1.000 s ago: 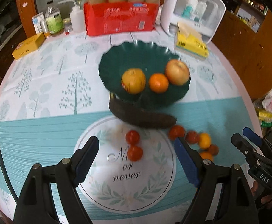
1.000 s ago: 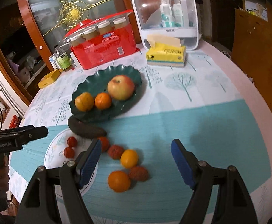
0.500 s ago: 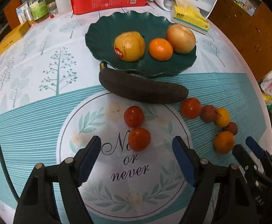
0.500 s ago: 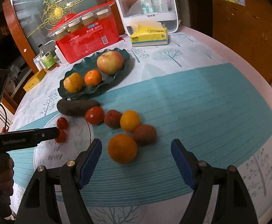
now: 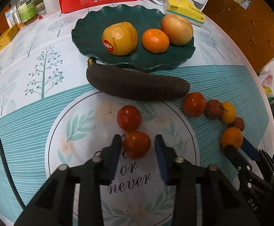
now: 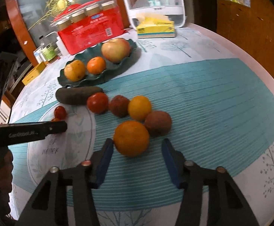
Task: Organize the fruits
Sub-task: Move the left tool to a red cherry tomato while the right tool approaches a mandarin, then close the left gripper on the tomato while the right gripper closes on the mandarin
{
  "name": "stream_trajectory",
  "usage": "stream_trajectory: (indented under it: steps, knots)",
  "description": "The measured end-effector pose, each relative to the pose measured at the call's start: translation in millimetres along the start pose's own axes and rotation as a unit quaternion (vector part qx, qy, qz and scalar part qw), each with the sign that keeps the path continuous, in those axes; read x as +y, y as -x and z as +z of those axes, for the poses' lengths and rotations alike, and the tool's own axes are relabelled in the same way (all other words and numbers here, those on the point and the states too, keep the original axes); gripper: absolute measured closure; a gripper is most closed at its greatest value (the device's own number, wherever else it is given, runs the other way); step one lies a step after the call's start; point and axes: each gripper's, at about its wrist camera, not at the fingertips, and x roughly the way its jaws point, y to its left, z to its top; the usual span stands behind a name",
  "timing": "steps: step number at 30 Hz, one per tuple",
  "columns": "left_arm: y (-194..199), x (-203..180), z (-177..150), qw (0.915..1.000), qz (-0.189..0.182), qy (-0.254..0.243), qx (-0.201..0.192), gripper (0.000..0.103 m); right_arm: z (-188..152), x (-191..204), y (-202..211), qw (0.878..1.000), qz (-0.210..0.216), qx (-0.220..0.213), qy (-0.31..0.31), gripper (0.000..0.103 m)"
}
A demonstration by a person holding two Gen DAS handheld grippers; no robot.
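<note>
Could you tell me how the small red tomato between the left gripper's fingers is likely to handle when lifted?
The tomato looks round and glossy, so it may slip or roll. It seems soft-skinned; the left gripper should probably squeeze gently.

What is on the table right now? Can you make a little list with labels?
plate: green plate holding a yellow fruit, a small orange and an apple
beside plate: dark banana on the tablecloth
left tongs: shut on the nearer tomato; another tomato just beyond
right tongs: closing, big orange between them, not yet gripped
loose row: small red, yellow and brown fruits beside the big orange
</note>
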Motion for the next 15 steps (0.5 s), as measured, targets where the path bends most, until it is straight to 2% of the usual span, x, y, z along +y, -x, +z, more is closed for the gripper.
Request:
stream_trajectory:
  steps: [1, 2, 9, 15]
  knots:
    - [0, 1, 0, 1.0, -0.003, 0.0, 0.0, 0.077, 0, 2, 0, 1.0, 0.0, 0.001, 0.005, 0.062]
    - [0, 1, 0, 1.0, -0.005, 0.001, 0.0, 0.077, 0, 4, 0, 1.0, 0.001, 0.002, 0.011, 0.064]
    - [5, 10, -2, 0.9997, -0.013, 0.019, -0.001, 0.078, 5, 17, -1, 0.999, 0.007, 0.019, 0.032, 0.065]
    - [17, 21, 2, 0.999, -0.003, 0.042, -0.012, 0.078, 14, 38, 2, 0.995, 0.055, 0.03, 0.076, 0.065]
